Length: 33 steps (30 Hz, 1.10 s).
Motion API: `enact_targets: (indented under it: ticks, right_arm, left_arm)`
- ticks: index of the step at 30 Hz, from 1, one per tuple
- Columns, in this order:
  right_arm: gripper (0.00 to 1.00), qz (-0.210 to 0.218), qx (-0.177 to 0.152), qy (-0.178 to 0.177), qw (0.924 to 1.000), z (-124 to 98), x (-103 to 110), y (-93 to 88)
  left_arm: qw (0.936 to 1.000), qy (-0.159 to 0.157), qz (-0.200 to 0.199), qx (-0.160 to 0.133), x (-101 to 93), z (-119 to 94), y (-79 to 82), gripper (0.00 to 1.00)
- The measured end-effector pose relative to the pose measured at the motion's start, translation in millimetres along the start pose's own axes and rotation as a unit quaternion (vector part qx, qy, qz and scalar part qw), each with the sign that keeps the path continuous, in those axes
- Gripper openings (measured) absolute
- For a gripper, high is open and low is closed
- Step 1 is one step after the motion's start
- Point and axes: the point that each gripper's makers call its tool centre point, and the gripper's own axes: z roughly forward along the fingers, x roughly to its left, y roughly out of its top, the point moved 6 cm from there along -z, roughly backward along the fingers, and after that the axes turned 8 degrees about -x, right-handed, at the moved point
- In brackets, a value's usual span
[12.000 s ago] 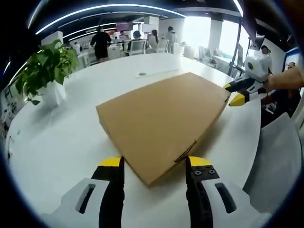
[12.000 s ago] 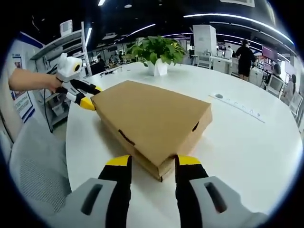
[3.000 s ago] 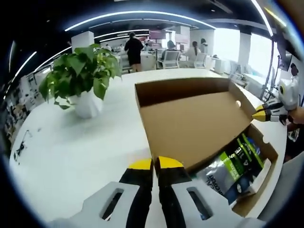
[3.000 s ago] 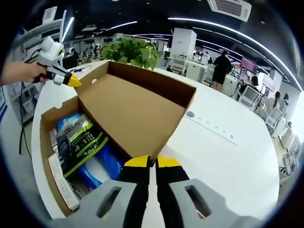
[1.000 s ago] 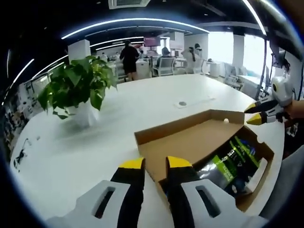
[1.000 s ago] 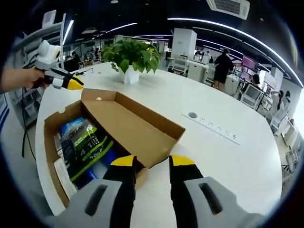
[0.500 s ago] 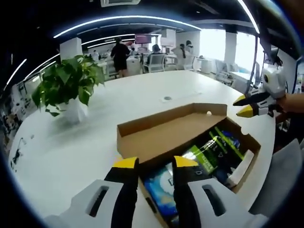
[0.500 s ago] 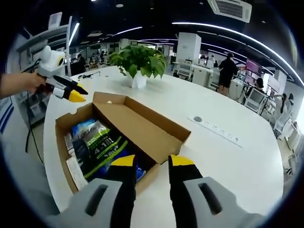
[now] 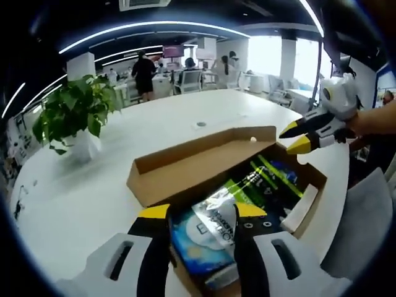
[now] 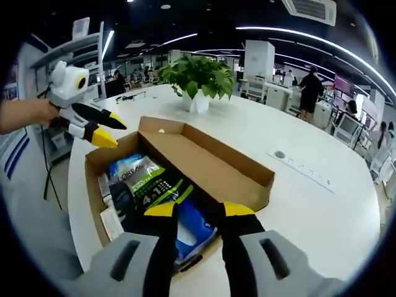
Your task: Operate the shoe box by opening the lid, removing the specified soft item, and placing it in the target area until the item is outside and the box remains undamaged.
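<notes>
cardboard shoe box (image 9: 204,164) is seen open on the white round table (image 9: 93,185), with its lid (image 10: 216,164) folded back to the far side and standing at a low angle. soft packets are packed inside the box: a green and black packet (image 10: 151,182) marked "4 in 1" is laid along the middle, and a blue and white packet (image 9: 207,232) is lodged at the near end in the left gripper view.

the left gripper (image 9: 201,213) is held at the near end of the box, jaws parted by a moderate gap, with the blue and white packet seen between the tips; whether the packet is touched cannot be told. nothing is gripped.

the right gripper (image 10: 192,210) is held over the opposite end of the box, jaws likewise parted and empty, above the blue packet (image 10: 195,229).

a potted plant (image 10: 198,80) is placed on the table beyond the box. people (image 9: 143,74) are seen standing in the office background.
</notes>
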Motion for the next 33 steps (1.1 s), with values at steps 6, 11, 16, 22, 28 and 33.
enact_targets:
  ticks: [6, 11, 16, 22, 28, 33]
  right_arm:
    - [0.22, 0.005, 0.021, 0.022, 0.9995, 11, 9, -6.1]
    - [0.22, 0.008, 0.031, 0.031, 0.999, 19, 12, -7.3]
    - [0.22, 0.009, 0.046, 0.041, 0.9981, 31, 13, -8.2]
    - [0.21, 0.027, 0.065, 0.047, 0.9964, 44, 15, -8.1]
    - [0.18, 0.03, 0.083, 0.049, 0.9949, 53, 16, -12.0]
    - [0.13, -0.006, 0.083, 0.056, 0.9949, 54, 21, -11.9]
  left_arm:
    - [0.9997, -0.006, -0.018, 0.013, -5.7, 0, -9.5, 0.43]
    - [0.9992, -0.01, -0.029, 0.026, -10.5, -2, -15.8, 0.42]
    - [0.9985, -0.017, -0.033, 0.04, -14.4, -2, -22.2, 0.41]
    - [0.998, -0.018, -0.04, 0.045, -12.2, 1, -27.1, 0.39]
    - [0.9974, -0.021, -0.043, 0.054, -8.8, 2, -31.8, 0.38]
    - [0.9965, -0.025, -0.048, 0.064, -12.4, 2, -34.8, 0.38]
